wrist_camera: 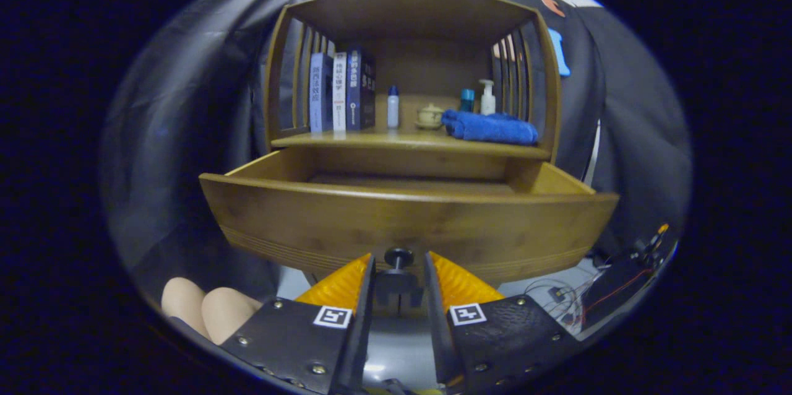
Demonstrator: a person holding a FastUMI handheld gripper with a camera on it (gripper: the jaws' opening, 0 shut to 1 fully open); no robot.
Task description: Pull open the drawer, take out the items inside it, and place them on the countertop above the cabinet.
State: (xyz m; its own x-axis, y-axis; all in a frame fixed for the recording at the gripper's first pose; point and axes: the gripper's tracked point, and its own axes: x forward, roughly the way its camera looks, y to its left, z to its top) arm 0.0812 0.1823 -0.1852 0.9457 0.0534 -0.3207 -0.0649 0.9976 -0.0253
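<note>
Black cloth hangs all around the back and sides of the booth. In front of it stands a wooden cabinet (pixel 411 17) with an open shelf on top and slats down both sides. The drawer (pixel 408 221) below is already pulled far out toward the gripper, and its wide front board runs from side to side, straight across the way the fingers point.

On the shelf, which is the tabletop (pixel 371 138) for this job, a row of books (pixel 340 93) stands at the left. A folded blue towel (pixel 492 127) lies at the right. Between them sit a small white bottle (pixel 393 107) and a little teapot (pixel 430 115). Behind the towel stand a blue cup (pixel 467 99) and a pump bottle (pixel 487 96).

From this low spot, the inside of the drawer is mostly hidden by its front board. Only the back part of the floor shows, and it looks bare, so I cannot tell if anything is still in there.

The round knob (pixel 399 257) sits low in the middle of the drawer front, right between the fingertips. The gripper (pixel 399 266) is level and points straight at the drawer. Its fingers stand a little apart, one on each side of the knob, and I cannot tell if they touch it. I think the next move must go up and over the front board to reach inside.

Someone's knees (pixel 207 311) show down at the left, beside the gripper.
</note>
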